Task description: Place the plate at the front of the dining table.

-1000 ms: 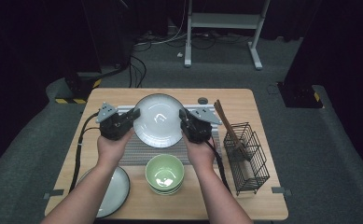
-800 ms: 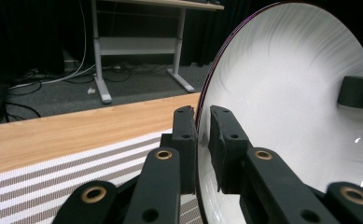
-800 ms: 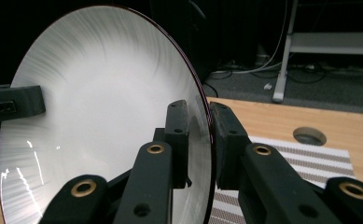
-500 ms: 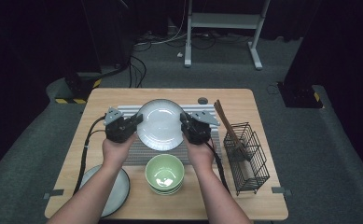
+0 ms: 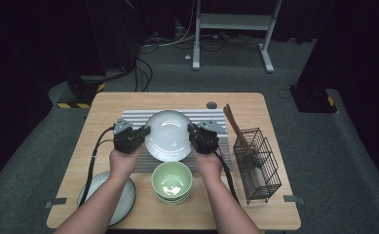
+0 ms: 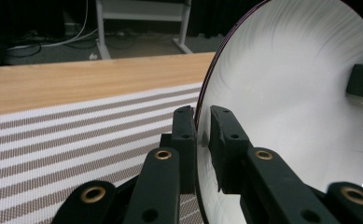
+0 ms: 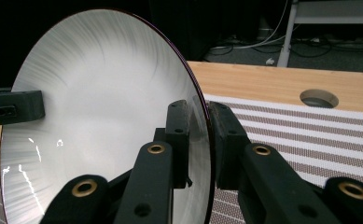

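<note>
Plate (image 5: 168, 135) held over mat (image 5: 133, 117); L gripper (image 5: 143, 132) & R gripper (image 5: 193, 134) both clamped on its opposite rims.

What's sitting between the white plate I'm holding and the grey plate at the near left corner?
In the high view, only the left gripper and its hand over the striped mat lie between white plate and grey plate.

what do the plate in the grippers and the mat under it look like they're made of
Plate: probably glazed ceramic, white and glossy, with fine brushed streaks, a thin dark rim and bright glints. Mat: looks woven, perhaps vinyl or fabric, matte, with visible mesh in brown and white stripes.
</note>
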### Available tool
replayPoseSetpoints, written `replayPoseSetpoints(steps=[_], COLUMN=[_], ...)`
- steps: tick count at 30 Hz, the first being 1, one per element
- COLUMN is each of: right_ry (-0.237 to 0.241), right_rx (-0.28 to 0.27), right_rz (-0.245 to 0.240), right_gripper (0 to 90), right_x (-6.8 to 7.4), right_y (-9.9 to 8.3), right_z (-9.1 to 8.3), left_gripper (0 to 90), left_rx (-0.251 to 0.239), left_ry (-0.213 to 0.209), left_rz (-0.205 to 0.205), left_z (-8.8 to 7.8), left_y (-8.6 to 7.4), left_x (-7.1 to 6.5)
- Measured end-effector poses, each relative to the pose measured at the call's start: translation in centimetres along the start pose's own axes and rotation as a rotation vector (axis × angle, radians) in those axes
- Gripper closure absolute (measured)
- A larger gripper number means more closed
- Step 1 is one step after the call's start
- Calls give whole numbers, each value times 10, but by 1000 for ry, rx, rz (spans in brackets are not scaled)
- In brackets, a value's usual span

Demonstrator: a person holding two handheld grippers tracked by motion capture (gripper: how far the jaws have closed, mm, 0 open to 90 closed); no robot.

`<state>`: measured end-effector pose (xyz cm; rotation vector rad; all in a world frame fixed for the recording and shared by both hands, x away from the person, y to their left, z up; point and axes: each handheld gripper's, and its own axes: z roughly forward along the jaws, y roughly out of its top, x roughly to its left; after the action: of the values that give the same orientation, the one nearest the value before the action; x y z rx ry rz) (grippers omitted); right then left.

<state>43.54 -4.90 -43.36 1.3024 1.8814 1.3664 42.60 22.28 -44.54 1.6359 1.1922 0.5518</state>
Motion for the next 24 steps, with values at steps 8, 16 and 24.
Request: replayPoseSetpoints(steps=[8, 16, 24], right_ry=[-5, -10, -18], right_rx=[37, 61, 81], right_rz=[5, 7, 7], right_gripper=[787, 786, 784], right_x=[-3, -5, -6], right_y=[-13, -24, -31], right_z=[8, 14, 18], left_gripper=[797, 797, 798], left_rx=[77, 139, 172], left_ry=[23, 37, 45], left_rz=[2, 6, 19], left_z=[9, 16, 21], left_y=[-9, -18, -22], left_x=[1, 2, 1])
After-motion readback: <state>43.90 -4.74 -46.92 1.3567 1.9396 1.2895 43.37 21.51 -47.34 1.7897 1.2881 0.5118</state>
